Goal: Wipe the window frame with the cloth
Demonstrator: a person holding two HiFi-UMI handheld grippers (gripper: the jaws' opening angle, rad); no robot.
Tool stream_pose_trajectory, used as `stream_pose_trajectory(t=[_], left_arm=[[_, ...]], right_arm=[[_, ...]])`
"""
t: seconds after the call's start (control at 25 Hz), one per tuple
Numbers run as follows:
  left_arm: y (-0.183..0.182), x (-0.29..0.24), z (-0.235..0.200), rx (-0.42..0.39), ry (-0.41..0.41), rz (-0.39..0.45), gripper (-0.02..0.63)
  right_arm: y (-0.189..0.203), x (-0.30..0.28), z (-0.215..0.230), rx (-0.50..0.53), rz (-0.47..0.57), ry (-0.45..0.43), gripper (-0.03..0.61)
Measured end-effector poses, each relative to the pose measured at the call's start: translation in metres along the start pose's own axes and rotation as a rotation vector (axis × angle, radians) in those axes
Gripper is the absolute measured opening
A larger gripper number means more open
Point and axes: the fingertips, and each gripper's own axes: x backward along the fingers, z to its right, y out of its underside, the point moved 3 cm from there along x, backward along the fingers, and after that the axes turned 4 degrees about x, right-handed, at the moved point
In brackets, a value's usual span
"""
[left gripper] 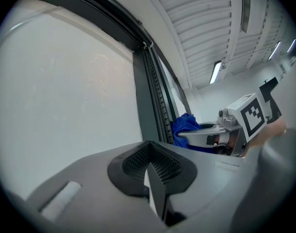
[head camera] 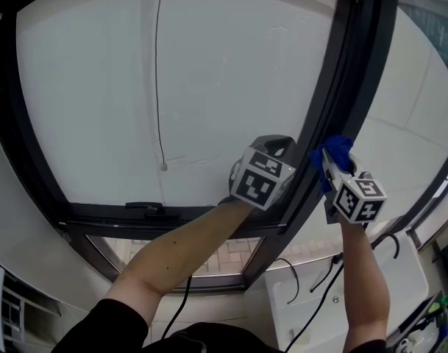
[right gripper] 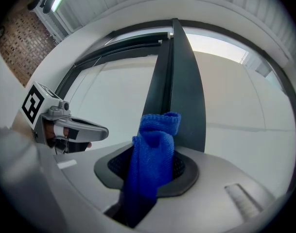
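Observation:
A dark window frame (head camera: pixel 340 72) runs up between two white panes, with a vertical post (right gripper: pixel 179 86) in the right gripper view. My right gripper (head camera: pixel 328 162) is shut on a blue cloth (head camera: pixel 337 151), and the cloth's bunched top (right gripper: pixel 155 152) presses against that post. The cloth also shows in the left gripper view (left gripper: pixel 185 125), beside the post (left gripper: pixel 148 101). My left gripper (head camera: pixel 281 147) sits just left of the post, in front of the white pane, shut with nothing between its jaws.
A thin cord (head camera: pixel 159 72) hangs down the left pane to a small bead. A handle (head camera: pixel 144 207) sits on the bottom rail. Below the sill are a white unit (head camera: pixel 400 278) and black cables (head camera: pixel 312 285). Brick paving (head camera: pixel 231 254) shows through the lower glass.

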Motion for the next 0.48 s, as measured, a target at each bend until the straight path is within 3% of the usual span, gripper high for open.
stream_pose_trajectory(t=[0.48], left_arm=[[0.037, 0.002, 0.003, 0.024, -0.004, -0.033, -0.009]], right_arm=[[0.044, 0.005, -0.014, 0.007, -0.048, 0.019, 0.121]])
